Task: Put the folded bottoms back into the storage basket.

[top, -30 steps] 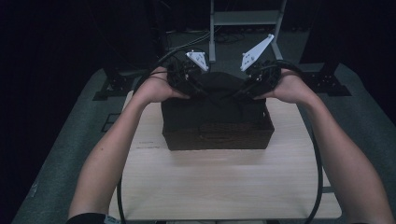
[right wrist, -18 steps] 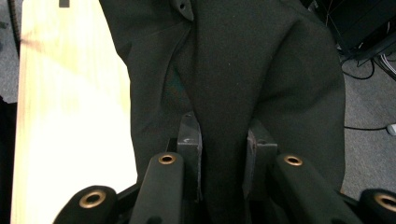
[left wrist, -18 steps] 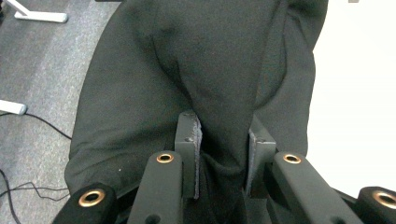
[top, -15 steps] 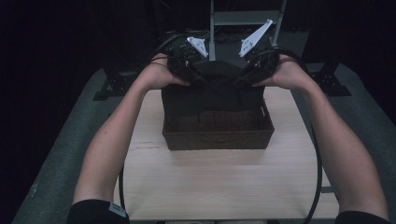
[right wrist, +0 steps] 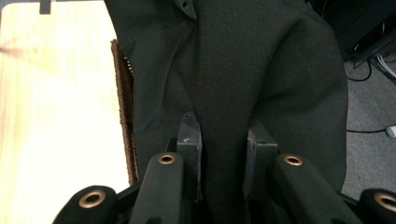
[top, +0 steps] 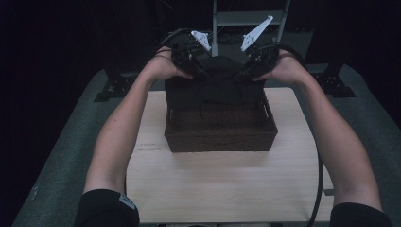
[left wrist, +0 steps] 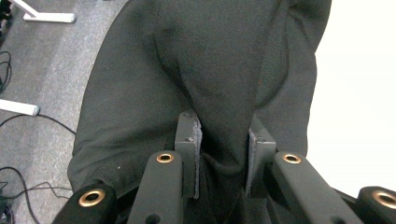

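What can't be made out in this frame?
- High view: basket far half, hidden by the black garment.
- High view: left gripper and right gripper fingers, lost against dark cloth.
- Gripper views: garment's type, cut off by edges.

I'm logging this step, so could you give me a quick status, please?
Both grippers, left and right, shut on dark garment. Garment lifted over wicker basket. Nothing in the way.

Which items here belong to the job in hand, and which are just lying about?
In the job:
- dark garment
- wicker basket
- left tongs, clamped on garment
- right tongs, clamped on garment

Lying about:
- floor cables
- white stand legs
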Action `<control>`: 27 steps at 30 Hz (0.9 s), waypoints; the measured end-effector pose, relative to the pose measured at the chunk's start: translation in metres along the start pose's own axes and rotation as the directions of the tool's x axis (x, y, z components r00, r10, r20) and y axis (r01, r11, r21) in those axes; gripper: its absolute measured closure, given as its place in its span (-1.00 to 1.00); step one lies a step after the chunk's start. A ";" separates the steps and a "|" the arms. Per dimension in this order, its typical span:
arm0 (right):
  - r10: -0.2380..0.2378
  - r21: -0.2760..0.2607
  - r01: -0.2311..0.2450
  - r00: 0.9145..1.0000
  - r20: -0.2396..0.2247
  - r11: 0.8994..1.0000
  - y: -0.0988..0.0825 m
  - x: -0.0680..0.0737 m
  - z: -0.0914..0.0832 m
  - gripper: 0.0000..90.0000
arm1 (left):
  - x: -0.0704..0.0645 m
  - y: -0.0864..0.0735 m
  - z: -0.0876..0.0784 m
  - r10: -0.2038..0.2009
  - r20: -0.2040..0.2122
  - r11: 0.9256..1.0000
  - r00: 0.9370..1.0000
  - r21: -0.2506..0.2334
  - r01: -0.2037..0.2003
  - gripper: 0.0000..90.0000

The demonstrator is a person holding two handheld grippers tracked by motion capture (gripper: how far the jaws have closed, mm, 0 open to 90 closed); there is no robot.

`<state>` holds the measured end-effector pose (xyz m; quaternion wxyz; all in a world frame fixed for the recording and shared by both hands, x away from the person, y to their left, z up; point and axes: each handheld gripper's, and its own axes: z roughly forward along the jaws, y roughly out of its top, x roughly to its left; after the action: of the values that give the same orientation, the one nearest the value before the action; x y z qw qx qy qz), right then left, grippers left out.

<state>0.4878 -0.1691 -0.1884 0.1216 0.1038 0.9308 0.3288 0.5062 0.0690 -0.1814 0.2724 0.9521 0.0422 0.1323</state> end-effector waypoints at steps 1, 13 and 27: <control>-0.002 0.004 0.002 1.000 0.001 1.000 -0.001 -0.002 0.002 0.60 | 0.001 -0.001 0.003 0.002 0.001 1.000 1.000 0.003 -0.002 0.60; 0.018 0.025 -0.018 1.000 -0.014 1.000 -0.019 -0.017 0.028 0.60 | 0.010 -0.010 0.033 -0.005 0.012 1.000 1.000 0.028 0.005 0.60; 0.055 0.051 -0.053 0.998 -0.034 0.997 -0.036 -0.025 0.057 0.59 | 0.014 -0.031 0.066 -0.037 0.023 0.999 0.999 0.027 0.037 0.60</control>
<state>0.5239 -0.1699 -0.2510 0.0935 0.1262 0.9376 0.3103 0.5370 0.0635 -0.2481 0.2628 0.9561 0.0584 0.1155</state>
